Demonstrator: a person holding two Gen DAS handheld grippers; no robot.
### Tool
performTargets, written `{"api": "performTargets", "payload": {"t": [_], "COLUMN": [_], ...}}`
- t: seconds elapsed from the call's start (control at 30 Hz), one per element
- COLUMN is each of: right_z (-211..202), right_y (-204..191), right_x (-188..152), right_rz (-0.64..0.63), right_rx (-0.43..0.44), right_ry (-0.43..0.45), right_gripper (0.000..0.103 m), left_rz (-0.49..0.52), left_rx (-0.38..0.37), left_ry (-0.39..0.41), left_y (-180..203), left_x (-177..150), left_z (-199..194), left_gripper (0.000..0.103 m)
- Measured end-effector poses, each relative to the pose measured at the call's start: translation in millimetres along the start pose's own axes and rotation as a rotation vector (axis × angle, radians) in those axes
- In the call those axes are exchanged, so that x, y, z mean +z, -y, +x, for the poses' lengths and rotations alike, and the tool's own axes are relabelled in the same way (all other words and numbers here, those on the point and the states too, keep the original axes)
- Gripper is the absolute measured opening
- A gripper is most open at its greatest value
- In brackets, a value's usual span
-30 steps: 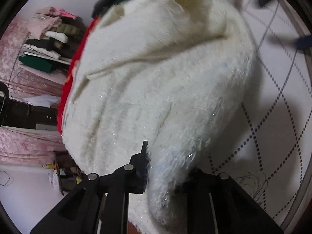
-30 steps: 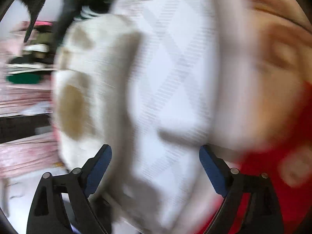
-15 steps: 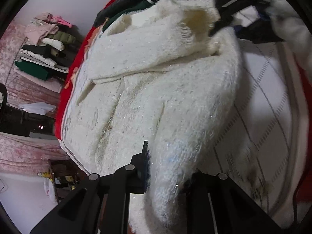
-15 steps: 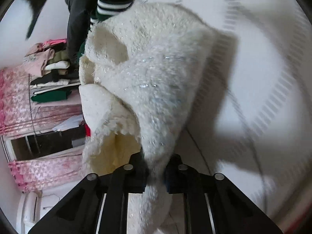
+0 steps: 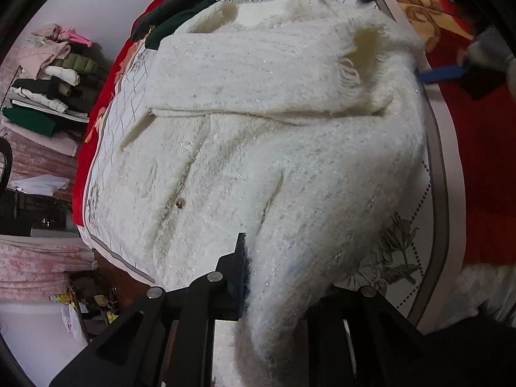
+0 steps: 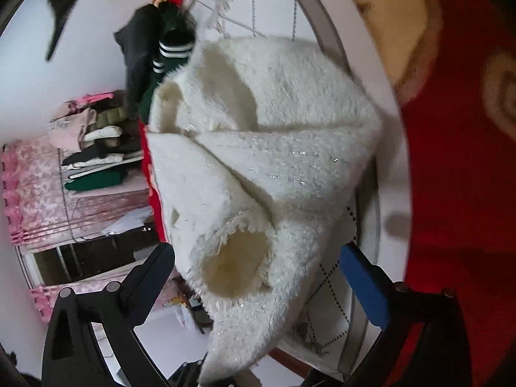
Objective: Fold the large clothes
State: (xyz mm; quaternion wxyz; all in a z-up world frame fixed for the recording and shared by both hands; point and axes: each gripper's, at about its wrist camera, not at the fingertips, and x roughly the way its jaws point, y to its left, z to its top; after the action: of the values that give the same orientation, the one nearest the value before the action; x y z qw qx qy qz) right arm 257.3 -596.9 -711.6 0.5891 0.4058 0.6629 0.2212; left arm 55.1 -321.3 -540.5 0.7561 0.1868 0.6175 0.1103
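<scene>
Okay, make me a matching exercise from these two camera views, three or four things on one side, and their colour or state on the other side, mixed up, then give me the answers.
Column one:
1. left tongs
2. right tongs
3. fuzzy cardigan
4. striped cuff

Column two:
A. dark green with white bands
B. open, clear of the fabric
C. cream white, one sleeve folded across it
D. shut on a fold of fabric

Pairs: 1-D, 2-B, 3-C, 4-A

The white cardigan (image 5: 290,148) is fuzzy, shaggy knit flecked with glittering thread. The bed cover (image 5: 416,258) beneath looks like smooth printed cloth. The left gripper (image 5: 280,277) is matt black plastic.
</scene>
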Motion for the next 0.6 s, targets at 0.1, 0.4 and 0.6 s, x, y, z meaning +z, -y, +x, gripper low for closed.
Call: {"api": "performTargets", "payload": {"t": [0.1, 0.4, 0.6], "right_z": [52, 46, 41], "right_y": [7, -54, -179], "right_x": [14, 16, 6], "right_rz": [0.076, 0.041, -0.084], "right_rx": [-0.061, -0.11, -0.241], "right_ry": [-0.115, 0.008, 0.034], "right_gripper": [0.103, 0.029, 0.028], "left_rz": [0.002, -0.056, -0.151], "left_rx": [-0.007, -0.124, -0.286], "left_ry": [0.006, 0.044, 0.03], "left_y": [-7, -54, -135], "left_x": [2, 11, 25], "left_z": [-1, -17, -17], "left_gripper": [0.011, 0.012, 0.013]}}
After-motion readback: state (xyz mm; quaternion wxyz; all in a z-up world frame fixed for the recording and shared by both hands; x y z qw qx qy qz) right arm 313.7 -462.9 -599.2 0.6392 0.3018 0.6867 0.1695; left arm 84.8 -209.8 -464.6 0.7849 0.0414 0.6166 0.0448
